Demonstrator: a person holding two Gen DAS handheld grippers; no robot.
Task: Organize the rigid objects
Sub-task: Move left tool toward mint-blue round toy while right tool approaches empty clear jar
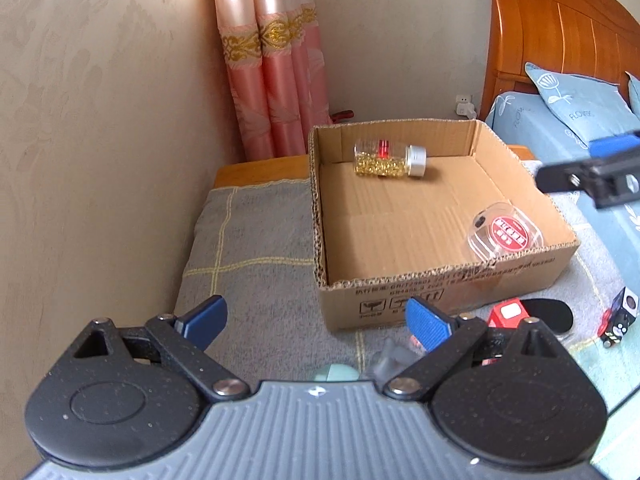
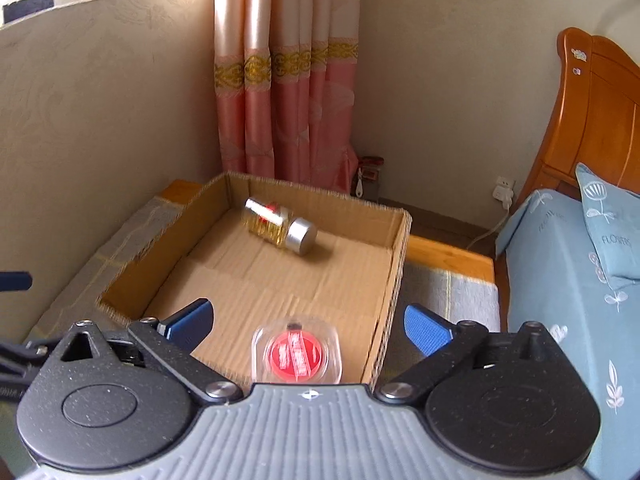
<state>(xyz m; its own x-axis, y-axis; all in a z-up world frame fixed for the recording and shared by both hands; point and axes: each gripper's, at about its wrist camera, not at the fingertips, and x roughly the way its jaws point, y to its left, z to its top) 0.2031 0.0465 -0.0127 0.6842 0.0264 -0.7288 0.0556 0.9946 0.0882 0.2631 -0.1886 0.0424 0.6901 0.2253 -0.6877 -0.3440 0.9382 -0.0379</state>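
Leftmost: left gripper [image 1: 316, 322], jaws spread, nothing between, over grey checked blanket [image 1: 256, 240]. Next: open cardboard box [image 1: 440, 292], holding glass jar of gold beads [image 1: 386, 158] lying at its far wall and clear case with red label [image 1: 506, 236] in its near right corner. Right gripper [image 2: 308, 330], jaws wide, above that case without touching. Rightmost: red toy block [image 1: 507, 314], black-and-white cube [image 1: 624, 308].

A brown corrugated cardboard box [image 1: 440, 288] carries black print. Inside, a clear glass bottle [image 1: 384, 158] of gold beads has a silver cap; a clear plastic case [image 2: 297, 354] shows a red label. At upper centre, a pink curtain [image 2: 288, 80] bears a gold band. The grey blanket [image 1: 256, 248] has yellow checks.
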